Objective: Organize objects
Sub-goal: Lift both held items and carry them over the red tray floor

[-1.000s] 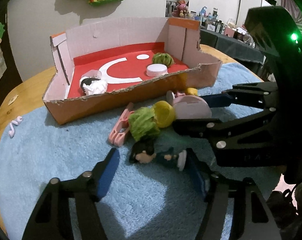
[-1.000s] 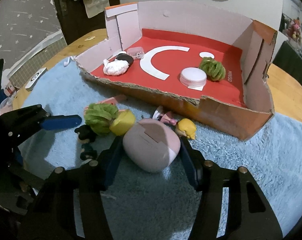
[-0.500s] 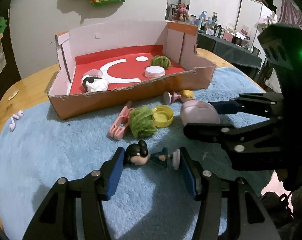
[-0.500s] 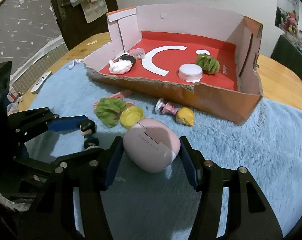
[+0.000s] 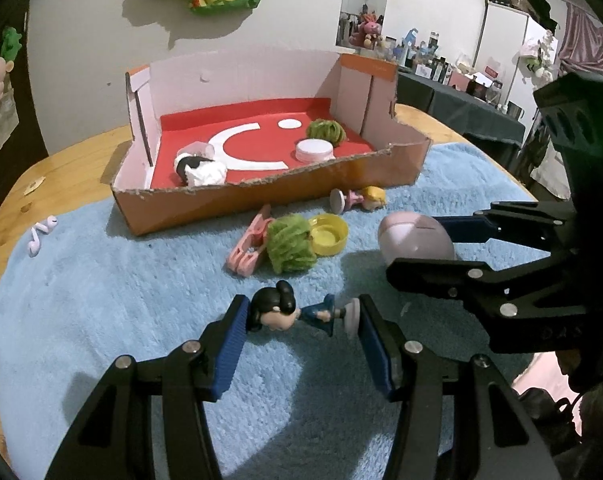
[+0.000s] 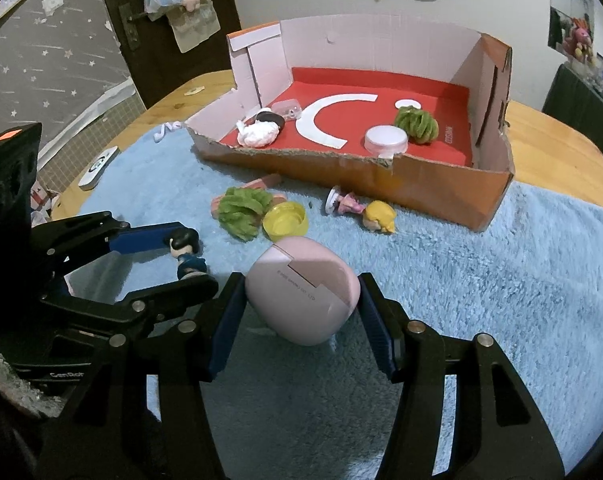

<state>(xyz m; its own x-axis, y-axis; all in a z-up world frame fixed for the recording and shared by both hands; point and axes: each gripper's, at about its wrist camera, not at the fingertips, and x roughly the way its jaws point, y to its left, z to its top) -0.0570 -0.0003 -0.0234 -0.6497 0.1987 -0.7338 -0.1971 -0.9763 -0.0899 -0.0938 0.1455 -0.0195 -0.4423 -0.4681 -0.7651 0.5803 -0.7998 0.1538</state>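
Note:
My left gripper (image 5: 301,320) is shut on a black-haired doll figure (image 5: 297,312), held lengthwise between the blue pads above the blue rug; it also shows in the right wrist view (image 6: 185,256). My right gripper (image 6: 301,300) is shut on a pink earbud case (image 6: 301,290), lifted off the rug; the case also shows in the left wrist view (image 5: 415,238). The cardboard box (image 5: 269,196) with a red floor stands behind. In it lie a green scrunchie (image 5: 325,132), a white lid (image 5: 314,150) and a white wad (image 5: 203,172).
On the blue rug (image 5: 101,280) lie a green scrunchie (image 5: 289,244), a yellow cap (image 5: 329,234), a pink clip (image 5: 247,246) and a blonde doll (image 5: 357,199). White earbuds (image 5: 39,234) lie at the rug's left edge. A white remote (image 6: 99,168) lies on the wooden table.
Both grippers closed on their objects and pulled back and up: the left took the black-haired doll, the right lifted the pink case away from the pile.

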